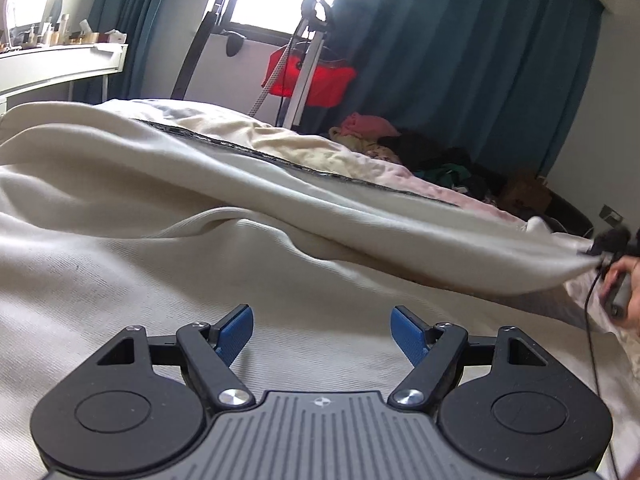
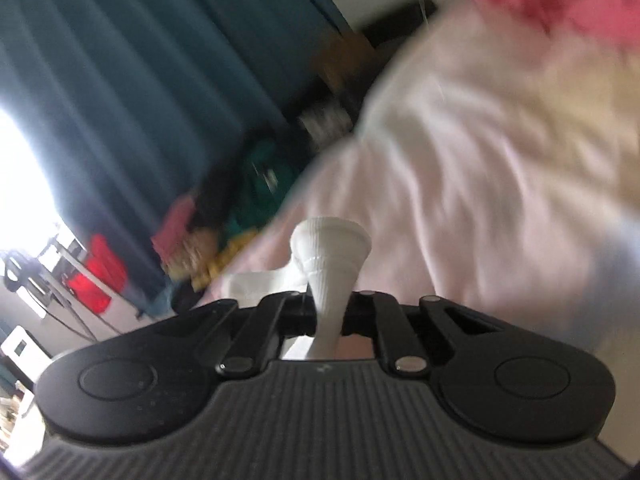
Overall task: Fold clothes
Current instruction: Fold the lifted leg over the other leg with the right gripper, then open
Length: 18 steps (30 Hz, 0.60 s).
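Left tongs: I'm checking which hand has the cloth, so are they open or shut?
Open. The left tongs show blue pads spread wide, nothing between them, above the cream garment.

Left wrist view: the left gripper [image 1: 322, 330] sits nearest, fingers spread, directly over the garment [image 1: 160, 208], which lies on the bed [image 1: 320, 152]. A fold of the garment runs from far left to near right, where the right gripper [image 1: 600, 256] pinches its end, a hand [image 1: 624, 288] just behind it. A clothes pile [image 1: 420, 152] lies at the far right of the bed. Behind the bed: a stand [image 1: 308, 60] at centre, a table [image 1: 60, 68] to the left, curtains [image 1: 460, 60] to the right.
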Available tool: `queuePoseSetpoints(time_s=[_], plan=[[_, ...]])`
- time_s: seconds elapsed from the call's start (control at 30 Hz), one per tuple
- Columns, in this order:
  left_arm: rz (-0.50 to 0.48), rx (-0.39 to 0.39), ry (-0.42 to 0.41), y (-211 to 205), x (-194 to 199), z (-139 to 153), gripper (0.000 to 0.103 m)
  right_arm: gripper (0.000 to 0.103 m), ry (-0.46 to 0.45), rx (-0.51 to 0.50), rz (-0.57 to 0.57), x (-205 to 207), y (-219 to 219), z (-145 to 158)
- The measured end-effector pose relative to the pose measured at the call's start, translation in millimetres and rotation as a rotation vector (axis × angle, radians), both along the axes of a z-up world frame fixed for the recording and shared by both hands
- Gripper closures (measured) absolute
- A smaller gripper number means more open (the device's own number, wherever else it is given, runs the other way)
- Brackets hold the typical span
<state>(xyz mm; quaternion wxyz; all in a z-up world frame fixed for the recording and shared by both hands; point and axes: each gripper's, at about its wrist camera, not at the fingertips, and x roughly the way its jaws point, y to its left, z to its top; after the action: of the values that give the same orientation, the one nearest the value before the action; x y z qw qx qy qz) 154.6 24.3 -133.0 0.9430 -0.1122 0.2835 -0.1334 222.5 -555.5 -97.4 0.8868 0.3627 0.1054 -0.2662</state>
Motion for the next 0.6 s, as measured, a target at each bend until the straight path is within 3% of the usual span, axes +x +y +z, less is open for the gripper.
queuePoseSetpoints(time_s=[0.1, 0.3, 0.4, 0.53, 0.57, 0.6], plan=[[-0.004, 0.004, -0.006, -1, -2, 2, 0.025, 0.094, 0.020, -0.069, -0.041, -27, -11, -2], [-0.014, 0.026, -0.019, -3, -9, 7, 0.025, 0.093, 0.176, 0.016, -0.038, -53, -32, -70], [-0.011, 0.034, -0.021, -2, -11, 10, 0.025, 0.087, 0.195, 0.034, -0.036, -62, -33, -76], [0.003, 0.033, -0.024, 0, -13, 18, 0.025, 0.060, 0.288, 0.026, -0.029, -59, -12, -55], [0.005, 0.037, -0.032, 0, -15, 21, 0.025, 0.043, 0.290, 0.015, -0.018, -61, -3, -47], [0.007, 0.045, -0.041, -1, -18, 25, 0.025, 0.034, 0.289, -0.007, -0.005, -65, 6, -40]])
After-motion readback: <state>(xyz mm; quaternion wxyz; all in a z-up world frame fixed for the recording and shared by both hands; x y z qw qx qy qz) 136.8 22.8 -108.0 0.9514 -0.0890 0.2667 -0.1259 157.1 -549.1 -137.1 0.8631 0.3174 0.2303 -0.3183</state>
